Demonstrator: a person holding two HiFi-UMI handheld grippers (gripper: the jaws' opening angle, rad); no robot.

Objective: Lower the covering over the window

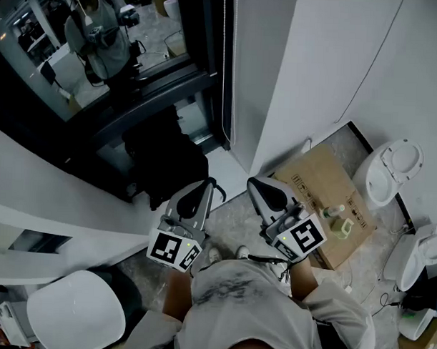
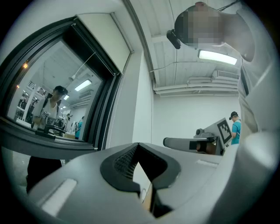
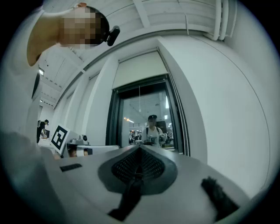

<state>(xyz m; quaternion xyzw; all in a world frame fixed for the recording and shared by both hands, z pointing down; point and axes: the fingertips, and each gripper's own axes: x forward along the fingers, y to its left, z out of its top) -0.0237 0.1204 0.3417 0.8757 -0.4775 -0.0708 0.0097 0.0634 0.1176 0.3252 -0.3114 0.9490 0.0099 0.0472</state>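
The window glass (image 1: 94,51) is glossy and reflective, set in a dark matt frame (image 1: 207,77). The blind (image 3: 141,69) looks like pale matt cloth. The cardboard box (image 1: 320,186) is dull brown.

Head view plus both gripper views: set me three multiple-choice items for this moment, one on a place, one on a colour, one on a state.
1. The cardboard box lies:
A on the floor, right of the right tongs
B on the windowsill
C on a chair

2. The window frame is:
A white
B black
C red

3. The left tongs and the right tongs are:
A wide open
B gripping a cord
C shut and empty

Key:
1 A, the head view shows the box on the floor at the right.
2 B, the frame is dark in both gripper views.
3 C, in each gripper view the tips meet with nothing between them.
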